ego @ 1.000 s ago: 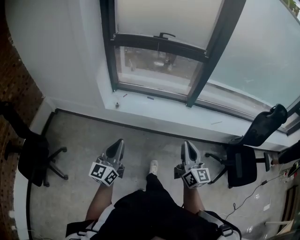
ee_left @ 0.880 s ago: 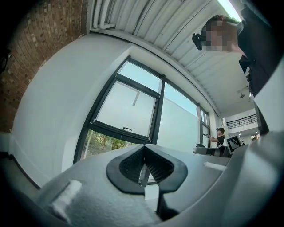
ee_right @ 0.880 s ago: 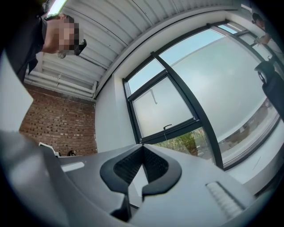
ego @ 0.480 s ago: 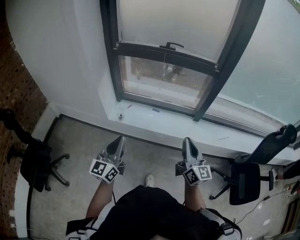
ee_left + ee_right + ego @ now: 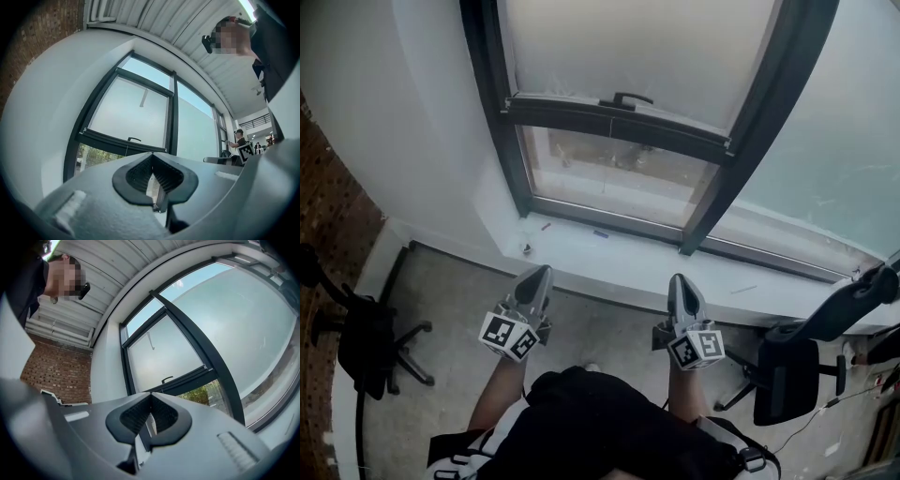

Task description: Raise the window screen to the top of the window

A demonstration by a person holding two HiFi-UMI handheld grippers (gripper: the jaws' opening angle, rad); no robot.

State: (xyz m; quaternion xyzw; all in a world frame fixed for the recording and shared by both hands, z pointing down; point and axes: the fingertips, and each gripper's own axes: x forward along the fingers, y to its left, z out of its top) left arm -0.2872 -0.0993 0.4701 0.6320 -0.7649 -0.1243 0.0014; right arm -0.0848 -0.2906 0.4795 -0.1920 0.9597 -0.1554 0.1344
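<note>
Head view: the window screen [image 5: 628, 47] fills the upper part of the left window, in the top centre of the frame. Its dark bottom rail [image 5: 609, 117] sits low, and only a strip of clear glass [image 5: 609, 173] shows between the rail and the sill [image 5: 609, 246]. By that position the raise appears not to have started, and the whole lift is left to do. The handle [image 5: 626, 97] on the rail is untouched. The left gripper [image 5: 537, 275] and the right gripper [image 5: 680, 284] are in the lower centre, side by side. They are held out from the person's waist with their tips toward the sill, well apart from the screen. Left gripper view: the jaws are pressed together with nothing between them, and the gripper is tipped slightly upward. The screen [image 5: 126, 117] lies ahead at centre left, with its handle [image 5: 134, 138] just above the jaw line. Right gripper view: the jaws are likewise closed and empty. The screen [image 5: 164, 357] and handle [image 5: 167, 379] are at centre frame, beyond the tips. Judgement: one gripper must reach the handle or rail before any lift.
</note>
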